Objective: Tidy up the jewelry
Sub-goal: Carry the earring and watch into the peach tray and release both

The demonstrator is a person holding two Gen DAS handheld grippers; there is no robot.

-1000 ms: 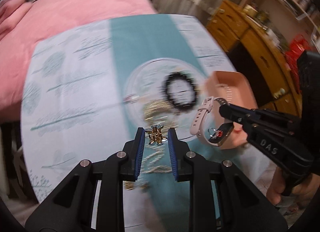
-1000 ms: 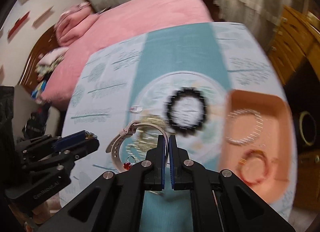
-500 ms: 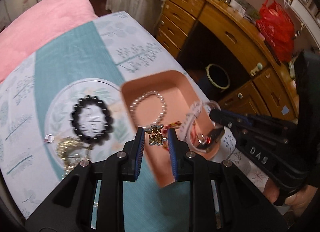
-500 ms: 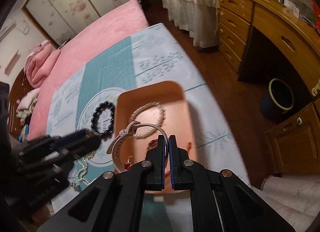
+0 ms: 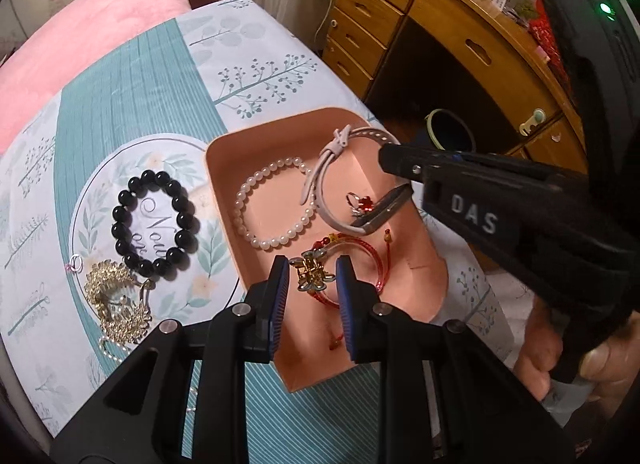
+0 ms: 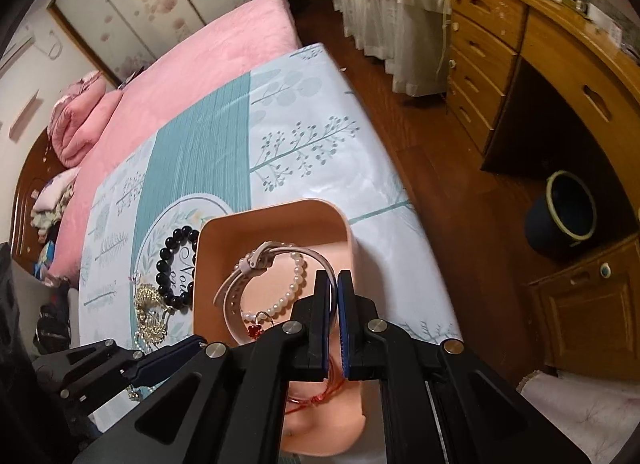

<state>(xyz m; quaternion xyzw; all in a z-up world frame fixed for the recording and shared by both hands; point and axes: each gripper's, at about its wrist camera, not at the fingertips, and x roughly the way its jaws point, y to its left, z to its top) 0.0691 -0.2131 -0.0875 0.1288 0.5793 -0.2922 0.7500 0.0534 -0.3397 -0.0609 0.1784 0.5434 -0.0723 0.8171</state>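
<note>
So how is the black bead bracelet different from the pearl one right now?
The black bead bracelet has large dark glossy beads and lies on the tablecloth, outside the tray. The pearl bracelet has small white beads and lies inside the pink tray, with the watch strap over one edge. Both lie flat as closed loops, and neither is gripped.

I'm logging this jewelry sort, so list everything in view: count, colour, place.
tray: 1, peach, on the tablecloth
pearl bracelet: 1, white, in the tray
red cord bracelet: 1, red, in the tray
black bead bracelet: 1, black, on the cloth left of the tray
gold jewelry: 1 heap, gold, near the black beads
tablecloth: 1, teal and white
watch: 1, pale pink strap, over the tray, in the right gripper
gold clip: 1, in the left gripper
</note>
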